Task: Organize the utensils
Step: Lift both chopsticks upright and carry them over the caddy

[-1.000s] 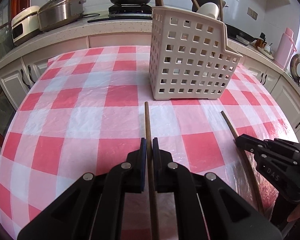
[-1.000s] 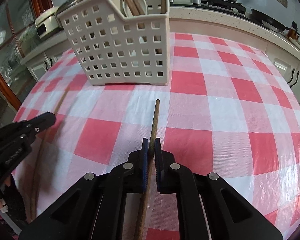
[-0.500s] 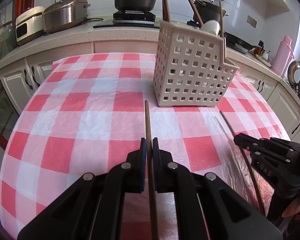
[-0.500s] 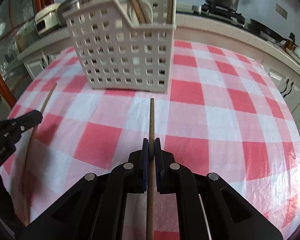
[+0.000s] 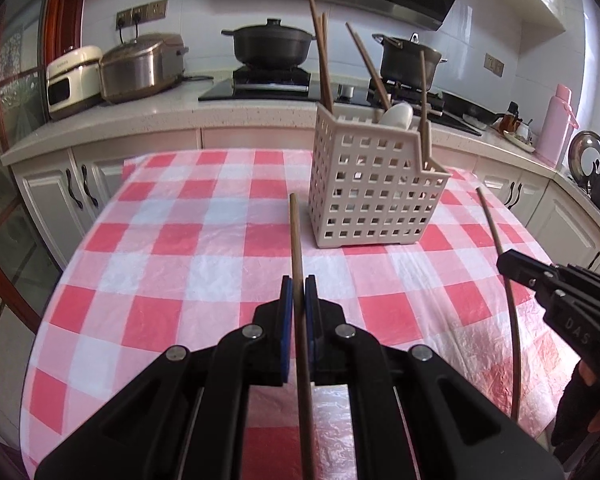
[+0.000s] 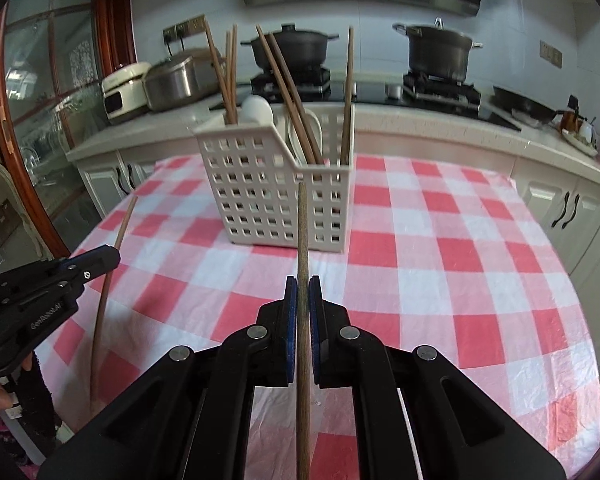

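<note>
**Trainee:** Over the checked tabletop, what have I got in each hand?

**Me:** A wooden chopstick each. My left tool is clamped on one chopstick, its tip pointing just left of the white perforated basket. My right tool is closed on the other chopstick, whose tip overlaps the basket's front wall in that view. Both sticks look clear of the cloth.

**Trainee:** And the basket?

**Me:** Upright near the far side of the tabletop, already holding several chopsticks and a white spoon, all leaning.

**Trainee:** So how do I drop these in well?

**Me:** I judge the next job is tipping each stick tip-down above the rim. I'd take them one at a time, so the tools don't cross. I'd aim for an open gap between the leaning sticks, lower until the tip is well inside, then let go. Releasing early risks a bounce off the rim; nudging the wall could slide the light basket.
</note>
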### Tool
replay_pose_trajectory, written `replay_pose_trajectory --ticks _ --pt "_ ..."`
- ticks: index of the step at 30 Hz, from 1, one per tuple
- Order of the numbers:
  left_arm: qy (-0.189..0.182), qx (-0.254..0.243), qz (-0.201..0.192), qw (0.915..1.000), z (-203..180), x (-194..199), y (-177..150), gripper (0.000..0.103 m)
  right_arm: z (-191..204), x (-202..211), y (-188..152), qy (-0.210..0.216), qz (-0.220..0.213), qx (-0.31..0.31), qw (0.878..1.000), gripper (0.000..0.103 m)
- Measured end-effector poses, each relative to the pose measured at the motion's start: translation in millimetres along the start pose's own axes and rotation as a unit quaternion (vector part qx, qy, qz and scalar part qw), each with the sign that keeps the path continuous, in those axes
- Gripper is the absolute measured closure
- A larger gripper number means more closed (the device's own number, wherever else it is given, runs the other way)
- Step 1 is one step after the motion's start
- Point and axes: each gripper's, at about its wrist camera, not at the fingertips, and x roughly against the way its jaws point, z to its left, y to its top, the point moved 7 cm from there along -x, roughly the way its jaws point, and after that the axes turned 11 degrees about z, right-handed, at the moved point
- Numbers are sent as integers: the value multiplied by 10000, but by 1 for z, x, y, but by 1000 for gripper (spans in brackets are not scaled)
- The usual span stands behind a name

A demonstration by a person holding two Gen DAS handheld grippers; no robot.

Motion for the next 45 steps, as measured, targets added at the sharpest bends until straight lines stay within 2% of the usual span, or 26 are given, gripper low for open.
replay_pose_trajectory --ticks 8,20,31,45 --pt "0 -41 -331 9994 -5 33 3 97 5 37 3 -52 -382 142 9992 97" --pt "86 -168 -729 9972 -16 68 8 97 5 72 5 -15 -720 166 9973 97" --pt "262 -253 -1095 9933 -23 96 10 97 7 89 5 -28 -903 216 9957 97" --pt "241 -285 -1258 9914 -27 111 16 97 11 100 13 -20 -1048 276 9941 97"
